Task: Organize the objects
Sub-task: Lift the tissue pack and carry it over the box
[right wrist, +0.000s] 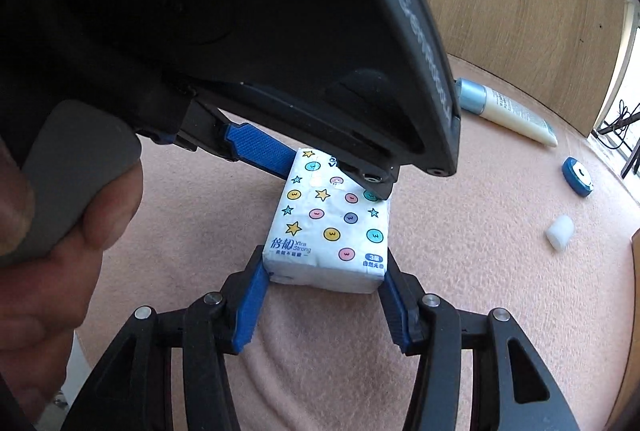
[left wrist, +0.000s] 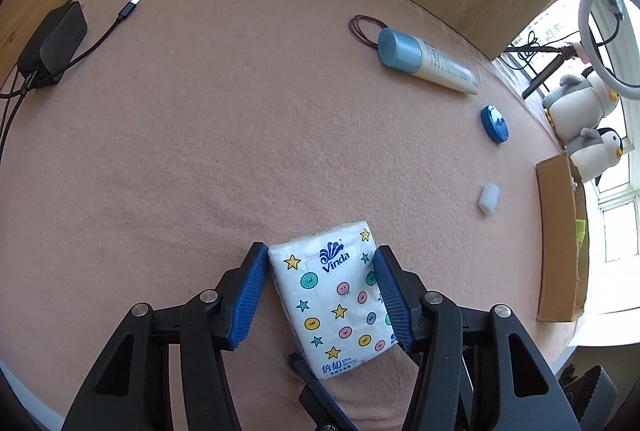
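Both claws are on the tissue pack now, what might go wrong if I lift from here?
1. The left claw and right claw grip opposite ends of the soft tissue pack; pulling apart may tear or crush it.
2. The claws crowd each other, so their fingers may collide.
3. The pink cloth already ripples by the right claw and may drag along.

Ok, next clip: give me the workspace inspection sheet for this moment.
Surface: pink felt mat, wooden boards behind.
Job's things: Vinda tissue pack lying flat; lotion tube, blue lid, white cap.
Clutter: hair ties.
Tongs: left tongs and right tongs both clamp the pack, at opposite ends.
Cables: black charger, USB-C cable.
Surroundings: cardboard box, plush penguins, ring light, window.
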Tool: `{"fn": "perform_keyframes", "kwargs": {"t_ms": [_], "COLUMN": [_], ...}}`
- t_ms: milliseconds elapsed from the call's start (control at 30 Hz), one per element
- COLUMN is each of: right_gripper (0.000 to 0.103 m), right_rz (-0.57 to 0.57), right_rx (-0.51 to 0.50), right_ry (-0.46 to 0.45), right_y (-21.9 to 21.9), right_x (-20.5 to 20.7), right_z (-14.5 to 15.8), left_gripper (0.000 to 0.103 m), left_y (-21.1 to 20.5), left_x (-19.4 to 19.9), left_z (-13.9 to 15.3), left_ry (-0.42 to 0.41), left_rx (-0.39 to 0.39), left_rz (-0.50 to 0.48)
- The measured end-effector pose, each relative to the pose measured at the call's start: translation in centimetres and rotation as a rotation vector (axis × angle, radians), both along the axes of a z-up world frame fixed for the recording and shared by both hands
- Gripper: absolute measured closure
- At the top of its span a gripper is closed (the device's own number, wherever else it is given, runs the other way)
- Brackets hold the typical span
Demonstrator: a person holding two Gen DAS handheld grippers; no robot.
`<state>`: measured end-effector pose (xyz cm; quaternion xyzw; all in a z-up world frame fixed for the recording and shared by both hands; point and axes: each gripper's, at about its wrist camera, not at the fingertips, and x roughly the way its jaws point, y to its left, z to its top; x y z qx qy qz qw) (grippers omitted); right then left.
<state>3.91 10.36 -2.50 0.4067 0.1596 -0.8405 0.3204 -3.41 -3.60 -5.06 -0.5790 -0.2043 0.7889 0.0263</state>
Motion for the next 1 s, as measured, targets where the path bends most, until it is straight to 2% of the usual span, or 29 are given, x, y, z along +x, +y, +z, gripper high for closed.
{"fn": "perform_keyframes", "kwargs": {"t_ms": [133,233,367,533,700,1000], "right_gripper": [0.056,0.056,0.057,0.058,0.058,0.058], "right_rz": [0.005,0.003,-0.01,-0.018,-0.026,-0.046], "right_rx": [0.0,-0.009,-0.017,-0.033,-0.055,-0.112], "right_ry": [-0.001,-0.009,-0.006,0.002,0.033,0.142], "right_y": [0.1,0.3,0.6,1.2,1.8,3.1], "right_x": [0.1,-0.2,-0.2,-0.1,0.2,0.4], "right_z": [0.0,0.1,0.2,1.0,2.8,8.1], "left_gripper": [0.039,0.043,0.047,0.048,0.048,0.048], "left_y": [0.2,0.8,0.9,1.1,1.6,2.6], "left_x": [-0.3,-0.3,0.0,0.6,1.0,2.0], "left_z": [-0.2,-0.1,0.2,1.4,3.9,11.0], "left_ry": [-0.025,-0.01,0.004,0.028,0.072,0.2], "left_rx": [-0.003,-0.053,-0.048,-0.059,-0.07,-0.101], "left_rz": [0.007,-0.026,-0.031,-0.04,-0.045,-0.063]}}
